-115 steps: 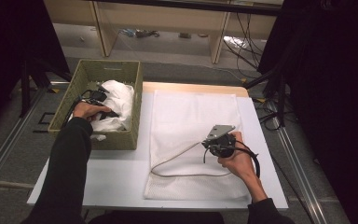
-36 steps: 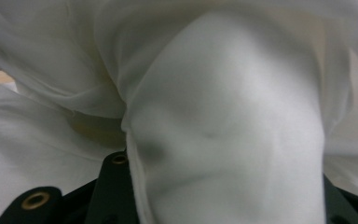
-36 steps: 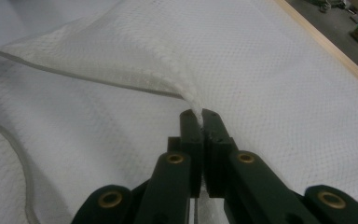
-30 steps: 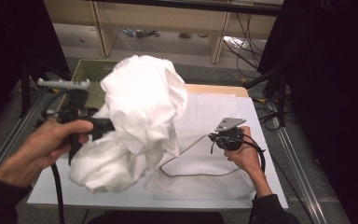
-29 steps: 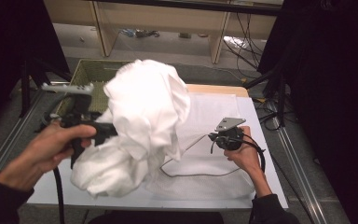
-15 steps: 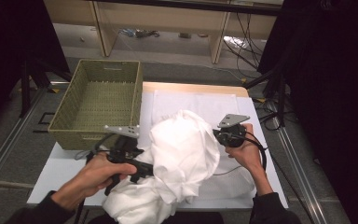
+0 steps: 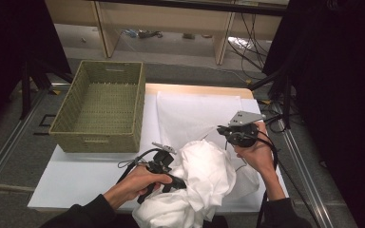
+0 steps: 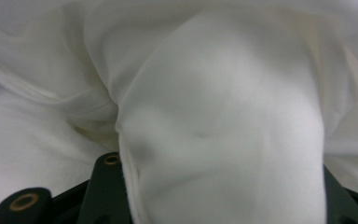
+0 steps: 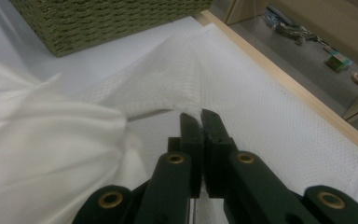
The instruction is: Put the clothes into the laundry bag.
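Observation:
A crumpled white cloth (image 7: pixel 204 180) lies bunched at the near edge of the table. My left gripper (image 7: pixel 176 183) is shut on its left side. In the left gripper view the cloth (image 8: pixel 214 116) bulges out between the jaws and hides the fingertips of my left gripper (image 8: pixel 223 196). A white textured sheet (image 7: pixel 195 111) is spread over the table's middle. My right gripper (image 7: pixel 221 129) hovers at its right side. Its jaws (image 9: pixel 200 116) are shut, and the sheet (image 9: pixel 261 102) rises in a ridge up to their tips. The cloth (image 9: pixel 37 154) lies just to their left.
An empty green woven basket (image 7: pixel 100 137) stands at the table's far left; its wall (image 9: pixel 98 18) is beyond the sheet. A wooden strip (image 7: pixel 195 89) runs along the far edge. Bare white tabletop (image 7: pixel 81 175) lies in front of the basket.
My left gripper has swung the cloth from high beside the basket down to the table's near edge. The basket, which held the cloth earlier, is empty. My right gripper has risen slightly.

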{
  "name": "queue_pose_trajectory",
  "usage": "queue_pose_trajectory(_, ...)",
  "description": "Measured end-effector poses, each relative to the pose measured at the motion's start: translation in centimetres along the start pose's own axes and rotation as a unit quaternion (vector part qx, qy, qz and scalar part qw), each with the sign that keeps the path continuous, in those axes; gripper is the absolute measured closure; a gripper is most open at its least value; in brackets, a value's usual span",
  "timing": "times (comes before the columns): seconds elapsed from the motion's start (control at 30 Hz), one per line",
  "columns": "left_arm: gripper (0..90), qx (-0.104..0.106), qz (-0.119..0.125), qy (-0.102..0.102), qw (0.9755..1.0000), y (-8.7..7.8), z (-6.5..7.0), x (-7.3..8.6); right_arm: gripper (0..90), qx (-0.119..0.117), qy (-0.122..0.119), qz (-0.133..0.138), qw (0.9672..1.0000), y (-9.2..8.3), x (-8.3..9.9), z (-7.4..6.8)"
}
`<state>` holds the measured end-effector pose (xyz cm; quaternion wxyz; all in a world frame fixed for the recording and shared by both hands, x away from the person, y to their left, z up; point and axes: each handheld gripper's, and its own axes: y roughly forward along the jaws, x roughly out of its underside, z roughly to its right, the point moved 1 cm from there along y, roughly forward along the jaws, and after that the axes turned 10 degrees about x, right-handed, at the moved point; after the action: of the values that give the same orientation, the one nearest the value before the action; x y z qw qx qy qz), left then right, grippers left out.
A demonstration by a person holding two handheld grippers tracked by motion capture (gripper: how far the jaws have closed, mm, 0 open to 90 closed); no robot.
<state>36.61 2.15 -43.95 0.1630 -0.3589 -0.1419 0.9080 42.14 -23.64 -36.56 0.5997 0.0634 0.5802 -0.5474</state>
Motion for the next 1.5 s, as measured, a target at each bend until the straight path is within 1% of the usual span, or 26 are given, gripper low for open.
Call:
queue_pose_trajectory(0.13,51.8,-0.043,0.025,0.019,0.9986,-2.1,0.8,-1.1,89.9,0.001,-0.020,-0.001,0.9998,0.2,-0.2,-0.6)
queue_pose_trajectory(0.23,50.8,-0.069,0.033,0.041,0.9962,-3.7,2.0,-1.7,89.9,0.000,-0.018,0.002,0.9998,0.2,-0.4,-0.8)
queue_pose_trajectory(0.27,49.3,-0.064,0.031,0.046,0.9964,-3.8,2.2,-1.9,89.9,-0.005,-0.016,0.002,0.9999,0.2,-0.5,-0.9)
queue_pose_trajectory(0.33,41.2,-0.039,0.007,0.039,0.9984,-3.4,2.2,-2.4,89.9,0.001,-0.019,0.009,0.9998,0.1,-0.8,-1.0)
queue_pose_trajectory(0.4,40.7,-0.045,-0.028,0.052,0.9973,-1.5,1.8,-2.5,89.9,-0.003,-0.010,0.003,0.9999,-0.1,-0.9,-1.2)
queue_pose_trajectory(0.47,42.6,-0.065,-0.078,0.066,0.9927,1.6,0.7,-2.3,90.0,0.002,-0.019,0.012,0.9997,-0.1,-1.1,-1.1)
queue_pose_trajectory(0.5,44.6,-0.062,-0.097,0.065,0.9912,2.8,0.0,-2.3,90.0,0.001,-0.022,0.014,0.9997,-0.2,-1.2,-1.1)
queue_pose_trajectory(0.57,46.9,-0.055,-0.106,0.048,0.9917,5.1,-1.2,-2.5,90.0,-0.002,-0.016,0.010,0.9998,-0.6,-1.4,-1.3)
queue_pose_trajectory(0.6,47.5,-0.053,-0.105,0.046,0.9920,5.5,-1.4,-2.7,90.0,-0.001,-0.022,0.016,0.9996,-0.7,-1.5,-1.4)
queue_pose_trajectory(0.63,48.0,-0.056,-0.097,0.042,0.9928,5.5,-1.6,-3.0,90.0,-0.002,-0.027,0.018,0.9995,-0.9,-1.6,-1.4)
queue_pose_trajectory(0.67,49.9,-0.064,-0.087,0.055,0.9926,5.1,-1.7,-3.2,90.0,-0.001,-0.030,0.017,0.9994,-1.1,-1.6,-1.5)
queue_pose_trajectory(0.73,54.2,-0.069,-0.055,0.041,0.9953,4.0,-1.4,-3.6,90.0,-0.001,-0.036,0.016,0.9992,-1.4,-1.5,-1.5)
queue_pose_trajectory(0.8,56.4,-0.076,-0.034,0.034,0.9959,2.3,-1.1,-3.9,90.0,0.000,-0.039,0.012,0.9992,-1.8,-1.4,-1.5)
queue_pose_trajectory(0.83,57.0,-0.085,-0.011,0.037,0.9956,1.1,-0.9,-4.2,90.0,0.003,-0.038,0.010,0.9992,-1.9,-1.3,-1.5)
queue_pose_trajectory(0.9,57.2,-0.102,0.014,0.041,0.9938,-0.4,-0.7,-4.7,90.0,-0.001,-0.039,0.011,0.9992,-2.0,-1.2,-1.4)
queue_pose_trajectory(0.97,56.7,-0.116,0.024,0.037,0.9923,-1.0,-1.0,-5.4,90.0,-0.004,-0.035,0.013,0.9993,-2.0,-1.4,-1.6)
queue_pose_trajectory(1.0,55.9,-0.122,0.027,0.034,0.9915,-0.8,-1.3,-5.6,90.0,-0.005,-0.039,0.015,0.9991,-1.9,-1.6,-1.8)
queue_pose_trajectory(1.07,54.3,-0.143,0.026,0.019,0.9893,0.9,-3.3,-5.9,90.0,-0.005,-0.044,0.012,0.9989,-1.9,-1.9,-2.0)
queue_pose_trajectory(1.1,53.3,-0.152,0.019,0.001,0.9883,1.8,-4.4,-6.0,90.0,-0.005,-0.043,0.011,0.9990,-1.8,-1.9,-2.1)
queue_pose_trajectory(1.2,48.7,-0.140,0.049,-0.046,0.9879,3.7,-7.2,-6.0,90.0,-0.006,-0.046,0.001,0.9989,-1.6,-1.5,-2.2)
queue_pose_trajectory(1.23,46.1,-0.147,0.045,-0.047,0.9871,3.6,-7.2,-6.2,90.0,-0.008,-0.047,-0.004,0.9989,-1.5,-1.2,-2.2)
queue_pose_trajectory(1.3,40.8,-0.154,0.061,-0.031,0.9856,3.4,-6.6,-6.5,90.0,-0.008,-0.039,-0.015,0.9991,-1.4,-0.7,-2.2)
queue_pose_trajectory(1.33,36.4,-0.162,0.054,-0.028,0.9849,3.0,-6.3,-6.6,90.0,-0.007,-0.044,-0.013,0.9989,-1.3,-0.5,-2.0)
queue_pose_trajectory(1.4,29.6,-0.160,0.066,-0.022,0.9846,1.9,-5.4,-6.8,90.0,-0.007,-0.040,-0.015,0.9990,-1.3,-0.4,-2.0)
queue_pose_trajectory(1.47,25.2,-0.140,0.091,-0.030,0.9855,0.8,-4.2,-7.0,90.0,-0.009,-0.040,-0.013,0.9991,-1.3,-0.4,-2.0)
queue_pose_trajectory(1.5,19.6,-0.125,0.085,-0.029,0.9881,-0.1,-3.3,-7.1,90.0,-0.005,-0.037,-0.016,0.9992,-1.3,-0.4,-2.1)
